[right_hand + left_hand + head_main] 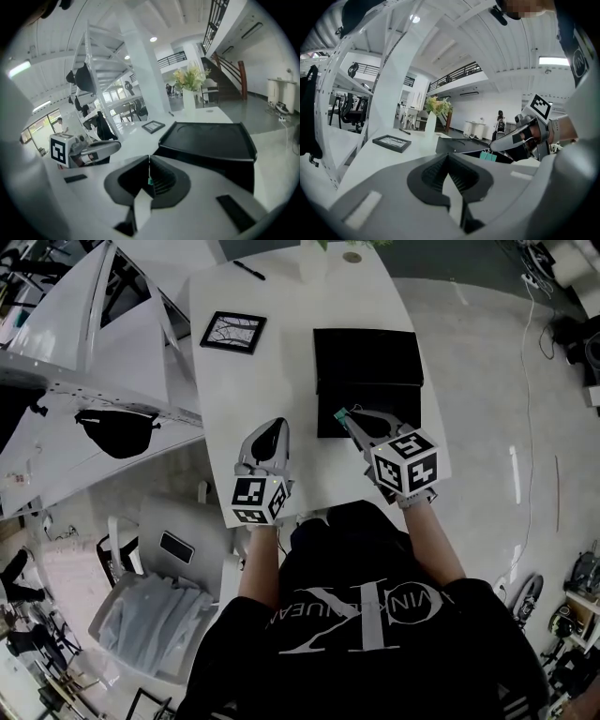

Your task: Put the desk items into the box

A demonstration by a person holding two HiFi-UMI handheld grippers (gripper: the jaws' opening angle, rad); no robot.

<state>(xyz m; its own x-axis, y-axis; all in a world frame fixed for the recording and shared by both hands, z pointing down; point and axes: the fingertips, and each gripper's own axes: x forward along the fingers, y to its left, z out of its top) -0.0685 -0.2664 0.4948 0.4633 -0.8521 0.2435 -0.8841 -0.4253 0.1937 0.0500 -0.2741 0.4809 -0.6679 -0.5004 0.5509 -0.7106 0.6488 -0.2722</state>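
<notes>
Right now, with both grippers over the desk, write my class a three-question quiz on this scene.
1. True or false: the left gripper has its fingers together, holding nothing.
2. The right gripper holds: A a stapler, B a small teal item, C a cup?
3. Fill in: in the head view, the picture frame lies to the ___ of the black box.
Key: 1 true; 2 B; 3 left.

LIGHT: bright, even, diffuse, from overhead ceiling panel (pixel 555 60) and spot lamp (pixel 153 39) | SHADOWS: soft, faint on white table (pixel 281 381) | GLARE: mild sheen on floor (pixel 487 381) | DISTORTION: strong fisheye, straight lines bowed at edges, black vignette around both gripper views | FOCUS: head view crisp; close-up left claw (pixel 449 171), right claw (pixel 149 171) slightly soft
</notes>
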